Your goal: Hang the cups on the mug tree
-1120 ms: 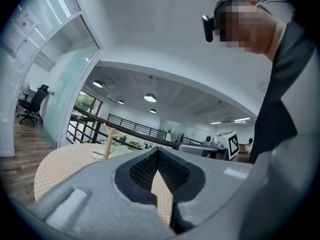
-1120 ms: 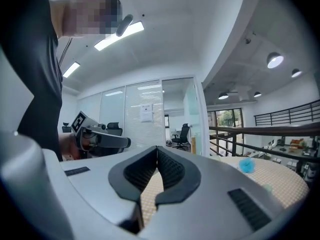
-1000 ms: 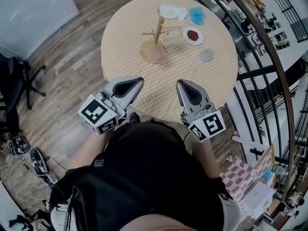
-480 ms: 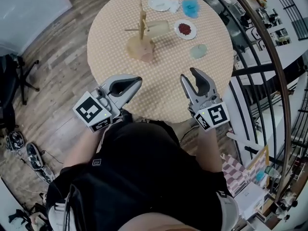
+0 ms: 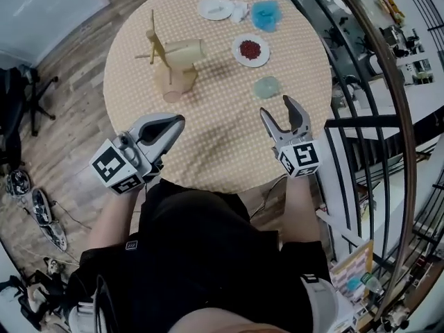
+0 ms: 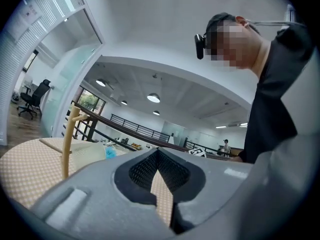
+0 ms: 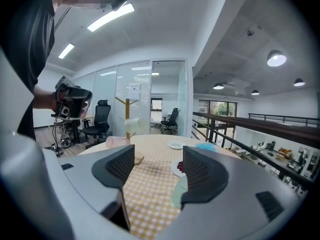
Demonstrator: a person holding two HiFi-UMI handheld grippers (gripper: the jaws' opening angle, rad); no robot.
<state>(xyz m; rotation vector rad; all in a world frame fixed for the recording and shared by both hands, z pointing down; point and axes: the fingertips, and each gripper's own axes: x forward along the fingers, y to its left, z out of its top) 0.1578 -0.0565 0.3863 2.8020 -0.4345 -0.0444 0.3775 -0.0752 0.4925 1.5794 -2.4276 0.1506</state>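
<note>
A wooden mug tree (image 5: 154, 41) stands at the far left of the round table (image 5: 222, 137). A cream cup (image 5: 183, 49) hangs on one of its pegs, and a pink cup (image 5: 175, 83) lies by its base. A pale green cup (image 5: 267, 87) sits on the table just ahead of my right gripper (image 5: 280, 109). That gripper's jaws have just been opening and stand open with nothing between them. In the right gripper view (image 7: 152, 169) the green cup (image 7: 178, 193) shows past the right jaw. My left gripper (image 5: 176, 121) is shut and empty at the near left edge, short of the tree (image 6: 67, 143).
At the table's far side are a white plate (image 5: 216, 7), a blue crumpled thing (image 5: 264, 14) and a plate of red bits (image 5: 250, 50). A dark railing (image 5: 361, 89) runs close along the right. An office chair (image 5: 21, 109) stands on the wooden floor at the left.
Both grippers have moved forward over the near part of the table. The right jaws went from shut to wide open. The left jaws stayed shut.
</note>
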